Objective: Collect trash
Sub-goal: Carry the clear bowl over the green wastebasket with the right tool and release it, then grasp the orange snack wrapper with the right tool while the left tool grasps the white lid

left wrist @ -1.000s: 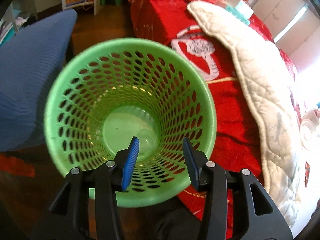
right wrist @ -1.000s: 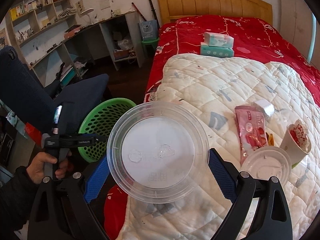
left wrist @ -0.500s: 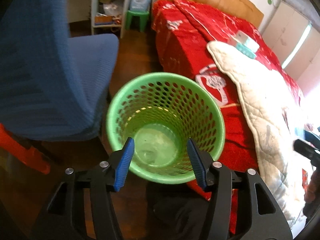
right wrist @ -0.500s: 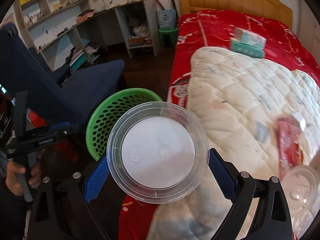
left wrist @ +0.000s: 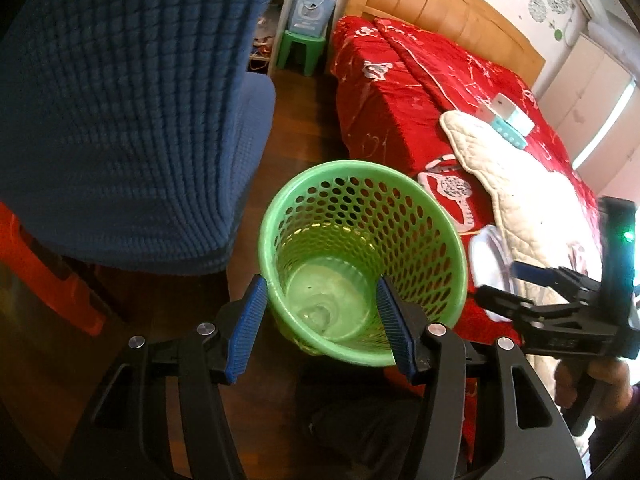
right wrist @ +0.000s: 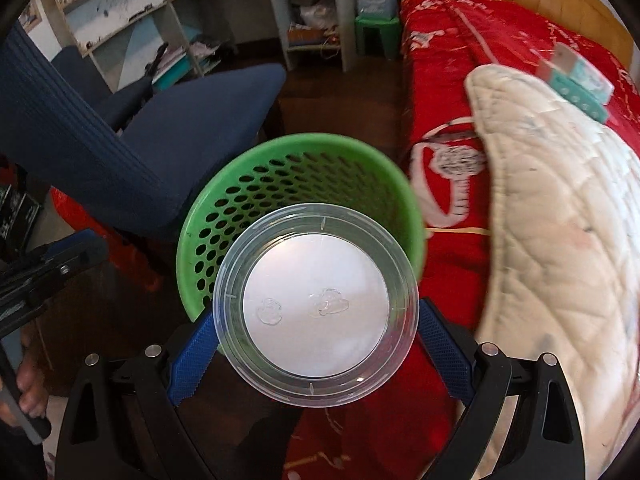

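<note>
Jaws first: our right gripper (right wrist: 316,344) clamps the round clear plastic lid (right wrist: 316,304) by its edges, low centre of frame, over the green perforated plastic basket (right wrist: 240,184). Our left gripper (left wrist: 320,320) gapes wide, holding nothing, basket rim between its fingers. Risk: the lid looks nearly mouth-wide, so it may catch the rim and tip out. We count one lid, one basket, two grippers.

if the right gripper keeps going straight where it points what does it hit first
Probably the green bin: the right gripper, shut on the clear lid, points at its open mouth, so the lid likely meets the rim or inside. Depth is unclear.
</note>
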A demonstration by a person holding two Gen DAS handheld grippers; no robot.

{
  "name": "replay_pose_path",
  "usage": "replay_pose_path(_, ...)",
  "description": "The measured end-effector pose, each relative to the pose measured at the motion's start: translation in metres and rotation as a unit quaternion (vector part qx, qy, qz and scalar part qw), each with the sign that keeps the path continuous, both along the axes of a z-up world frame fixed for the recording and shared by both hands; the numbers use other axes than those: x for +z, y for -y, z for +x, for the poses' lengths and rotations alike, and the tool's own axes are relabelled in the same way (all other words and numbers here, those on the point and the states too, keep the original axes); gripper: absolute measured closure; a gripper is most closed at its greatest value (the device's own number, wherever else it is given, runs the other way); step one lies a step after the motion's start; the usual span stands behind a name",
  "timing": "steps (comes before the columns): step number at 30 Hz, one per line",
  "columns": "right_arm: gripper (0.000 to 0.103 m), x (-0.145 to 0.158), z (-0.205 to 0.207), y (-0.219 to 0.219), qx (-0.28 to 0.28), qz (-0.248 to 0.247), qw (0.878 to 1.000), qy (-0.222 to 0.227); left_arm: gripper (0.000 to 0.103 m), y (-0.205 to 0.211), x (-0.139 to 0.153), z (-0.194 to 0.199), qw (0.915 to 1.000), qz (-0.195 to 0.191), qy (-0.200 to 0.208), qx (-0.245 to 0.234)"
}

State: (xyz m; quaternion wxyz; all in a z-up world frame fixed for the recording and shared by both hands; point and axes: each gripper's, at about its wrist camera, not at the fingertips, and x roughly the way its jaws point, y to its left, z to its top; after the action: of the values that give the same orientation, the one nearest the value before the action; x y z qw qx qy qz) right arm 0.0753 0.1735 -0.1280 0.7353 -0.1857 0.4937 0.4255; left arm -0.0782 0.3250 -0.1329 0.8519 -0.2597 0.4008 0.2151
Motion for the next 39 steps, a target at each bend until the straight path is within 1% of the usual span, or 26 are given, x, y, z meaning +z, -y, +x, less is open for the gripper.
replay_pose_path(6,0.013,-0.021,-0.003,-0.029,0.013,-0.017,1.000,-0.015,0.046,-0.008,-0.007,-0.009,0.9999,-0.010,0.000,0.013)
replay_pose_path(10,0.012,-0.026,-0.007,-0.037,0.017,-0.019,1.000,-0.018,0.046,-0.009,-0.009,-0.012,0.9998,-0.014,0.001,0.016)
replay_pose_path(13,0.010,-0.027,-0.006,-0.035,0.014,-0.012,0.999,-0.028,0.046,-0.007,-0.009,-0.011,0.9997,-0.015,0.001,0.017)
replay_pose_path(16,0.009,-0.026,-0.006,-0.032,0.013,-0.011,1.000,-0.025,0.046,-0.005,-0.006,-0.010,0.9998,-0.016,0.004,0.015)
replay_pose_path(20,0.009,-0.014,-0.007,-0.020,0.007,0.006,1.000,-0.025,0.046,0.004,-0.001,-0.006,0.9999,-0.011,0.005,0.006)
replay_pose_path(23,0.009,0.000,-0.012,-0.006,0.006,0.013,1.000,-0.009,0.046,0.011,0.007,-0.004,0.9999,-0.004,0.009,0.000)
replay_pose_path(29,0.009,0.034,-0.023,0.040,-0.011,0.036,0.999,0.022,0.046,0.031,0.027,0.003,0.9995,0.017,0.017,-0.018)
replay_pose_path(33,0.009,0.050,-0.031,0.079,-0.040,0.049,0.997,0.040,0.044,0.047,0.037,0.009,0.9989,0.024,0.023,-0.034)
replay_pose_path(37,0.009,0.059,-0.037,0.118,-0.072,0.053,0.995,0.055,0.044,0.065,0.045,0.018,0.9976,0.027,0.030,-0.057)
replay_pose_path(39,0.009,0.063,-0.039,0.144,-0.098,0.052,0.992,0.068,0.043,0.077,0.048,0.024,0.9965,0.030,0.031,-0.072)
